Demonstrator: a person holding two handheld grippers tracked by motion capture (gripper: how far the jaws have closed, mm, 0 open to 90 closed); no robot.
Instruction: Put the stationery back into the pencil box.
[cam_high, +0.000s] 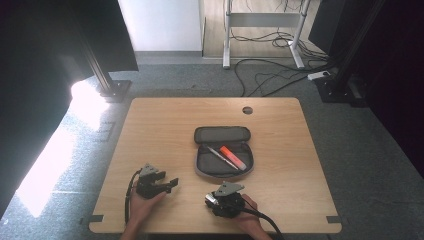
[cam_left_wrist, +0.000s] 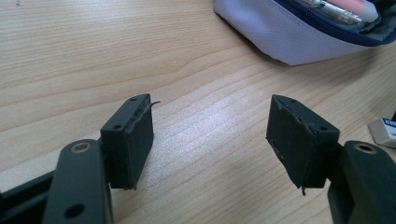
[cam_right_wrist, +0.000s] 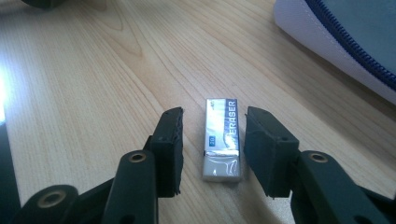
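Right gripper view: white, blue-sleeved eraser (cam_right_wrist: 222, 140)

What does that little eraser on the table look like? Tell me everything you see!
The eraser is a small white block lying flat on the wooden table. A shiny sleeve wraps most of it, with the word ERASER printed along it and a small blue patch; the bare white end pokes out toward the camera. It sits between the two black jaws of the right gripper, which are open on either side with small gaps, not squeezing it. The pencil case lies a little beyond it, not touching.
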